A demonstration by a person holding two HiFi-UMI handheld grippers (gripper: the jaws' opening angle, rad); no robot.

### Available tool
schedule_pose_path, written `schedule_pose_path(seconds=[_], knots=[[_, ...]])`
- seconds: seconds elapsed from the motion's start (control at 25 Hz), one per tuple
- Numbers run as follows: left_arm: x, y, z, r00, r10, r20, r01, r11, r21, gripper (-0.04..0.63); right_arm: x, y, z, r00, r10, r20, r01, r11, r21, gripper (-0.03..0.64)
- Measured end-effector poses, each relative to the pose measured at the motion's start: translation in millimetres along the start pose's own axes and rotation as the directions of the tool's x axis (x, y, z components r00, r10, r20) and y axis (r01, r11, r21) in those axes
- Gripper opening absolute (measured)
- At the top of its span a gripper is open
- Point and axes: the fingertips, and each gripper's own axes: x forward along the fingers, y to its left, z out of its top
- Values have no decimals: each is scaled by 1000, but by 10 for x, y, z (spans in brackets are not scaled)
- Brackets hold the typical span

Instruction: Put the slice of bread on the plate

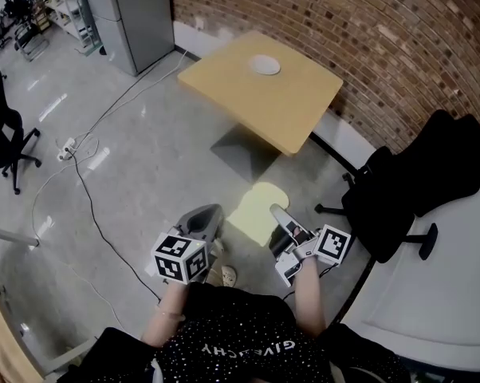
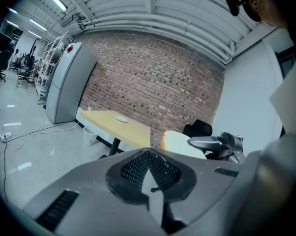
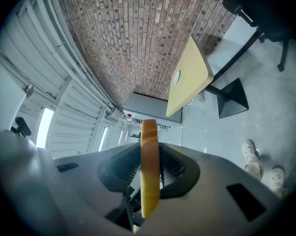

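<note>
My right gripper is shut on a pale slice of bread, held in the air over the floor in front of the person. In the right gripper view the bread slice shows edge-on between the pads. My left gripper hangs beside it to the left, jaws together and empty. From the left gripper view the slice and the right gripper show to the right. The white plate lies on a yellow table farther ahead, and shows small as the plate and the plate in both gripper views.
A brick wall runs behind the table. A black office chair stands at the right, next to a white tabletop. Cables and a power strip lie on the grey floor at the left; a grey cabinet stands far left.
</note>
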Motion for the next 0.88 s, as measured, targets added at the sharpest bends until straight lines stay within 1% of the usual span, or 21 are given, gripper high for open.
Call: schedule_pose_path(seconds=[0.16,0.28,0.52,0.68,0.88], knots=[[274,176,139,1000,-3,-17,3,1000,-14,11,233,-67,236,1000,-14,5,14,1000,16,97],[513,291,316,999,-17,-29,17,1000,-14,11,425,-62,467,1000,-22,13,22,1000,19,97],[1077,604,752,997,-61,-46,61,998,10,11,863,-59,993,997,-37,65,37,999,8,97],[1398,812,1143,994,-95,-47,96,995,30,11,1215,29,1342,994,-45,101,44,999,5,97],[1701,1151,1513,993,-112,-37,113,993,34,11,1691,96,1631,993,-37,113,39,999,-10,97]])
